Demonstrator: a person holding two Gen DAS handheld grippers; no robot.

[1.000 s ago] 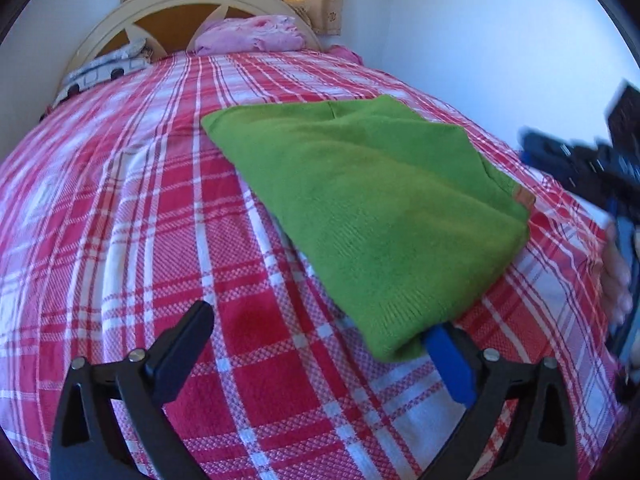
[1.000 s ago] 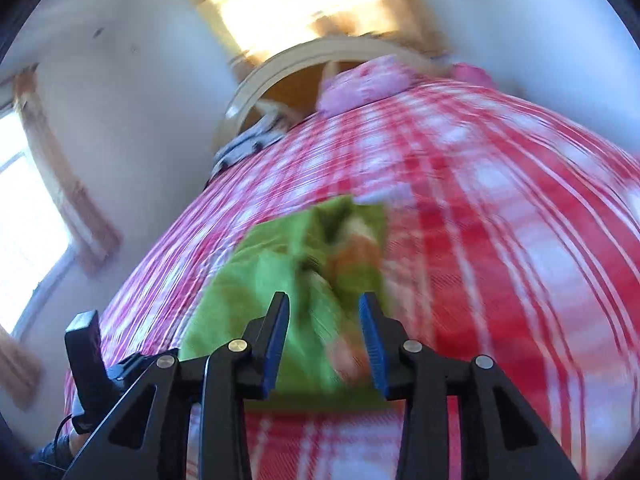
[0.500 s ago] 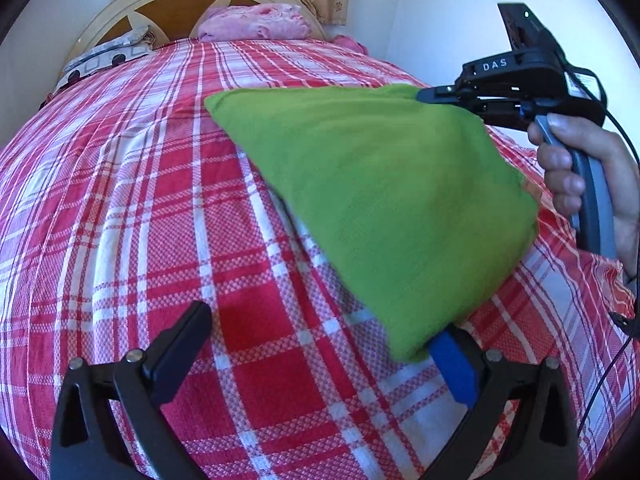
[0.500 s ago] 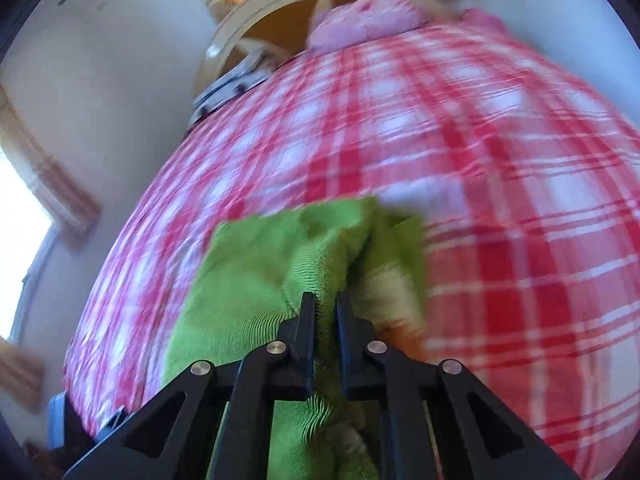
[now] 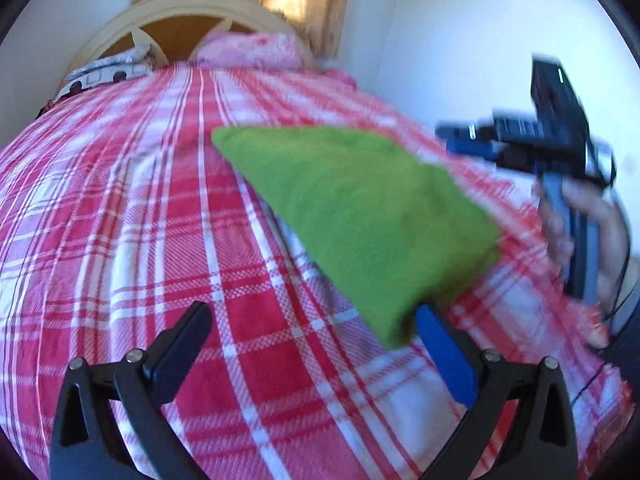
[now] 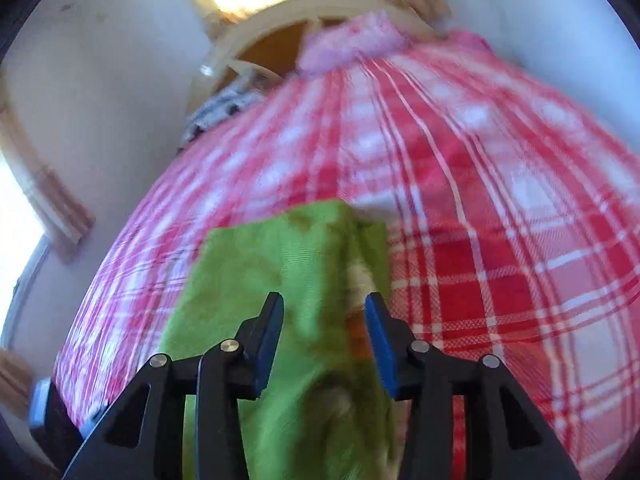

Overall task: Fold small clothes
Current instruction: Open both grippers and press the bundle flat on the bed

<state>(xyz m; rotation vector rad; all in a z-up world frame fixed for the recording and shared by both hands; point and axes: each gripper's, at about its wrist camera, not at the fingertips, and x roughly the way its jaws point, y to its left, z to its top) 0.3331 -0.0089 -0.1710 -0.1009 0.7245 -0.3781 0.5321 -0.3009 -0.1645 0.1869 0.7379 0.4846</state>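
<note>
- Green knit garment (image 5: 360, 216): soft, fine-ribbed weave, folded into a rough wedge. Lies on the bed right of centre in the left wrist view, narrow end toward the lower right.
- Bedspread (image 5: 160, 220): red/white plaid, woven waffle-like texture, fills most of both frames.
- Left gripper (image 5: 316, 344): black plastic arms with silver screws; jaws wide apart, holding nothing. Its blue-padded finger (image 5: 444, 356) sits just beside the garment's near corner; actual contact unclear. The other finger (image 5: 180, 352) is over bare plaid.
- Right gripper (image 6: 324, 336): jaws opening, green knit lies between the blue pads, pads not pressing on it. Cloth here looks bunched, blurred, with an orange patch near the right pad.
- Same gripper seen from the left wrist view (image 5: 520, 148), right edge of the frame, blurred, held by a hand (image 5: 592, 232) on a blue handle.
- Headboard (image 5: 192, 16): cream curved arch with wood-brown panels, top of the frame.
- Pink pillow (image 5: 248, 50): soft, mottled, against the headboard.
</note>
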